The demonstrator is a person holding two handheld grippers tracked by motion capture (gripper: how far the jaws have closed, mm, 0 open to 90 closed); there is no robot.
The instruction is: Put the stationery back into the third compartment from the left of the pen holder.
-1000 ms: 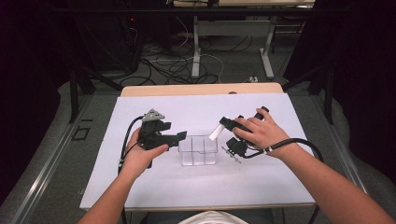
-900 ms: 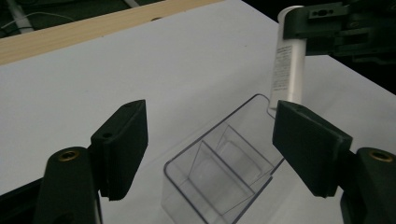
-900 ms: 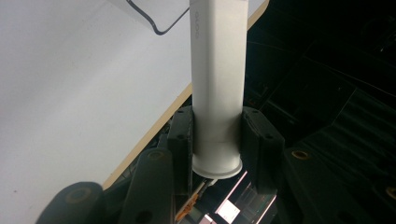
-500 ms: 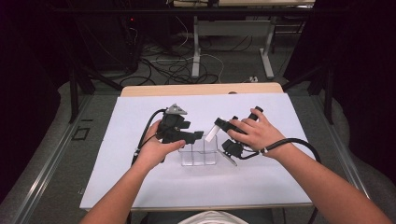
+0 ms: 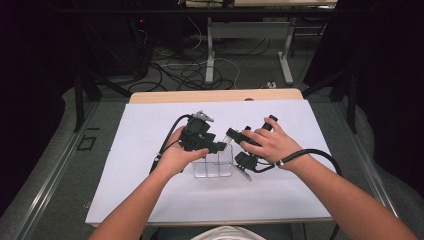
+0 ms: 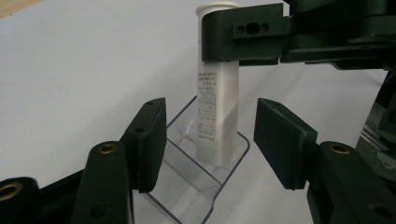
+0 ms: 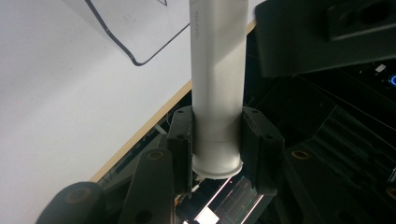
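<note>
The step in hand looks like setting a white tube (image 6: pixel 217 93) down into a clear plastic organizer (image 5: pixel 212 167) that stands at the centre of the high view, on the white sheet covering the desk (image 5: pixel 125 190).

The right gripper (image 7: pixel 217 140) has its fingers (image 7: pixel 181 140) clenched on the tube near its capped end. In the left gripper view that tube stands nearly upright at centre frame, its lower end already inside one compartment of the organizer.

The left gripper (image 6: pixel 210 140) is released, its fingers (image 6: pixel 152 140) spread wide either side of the tube and apart from it.

Next, I judge, the tube needs lowering until it seats, then the right fingers open; the left may close to steady the tube or the organizer.
</note>
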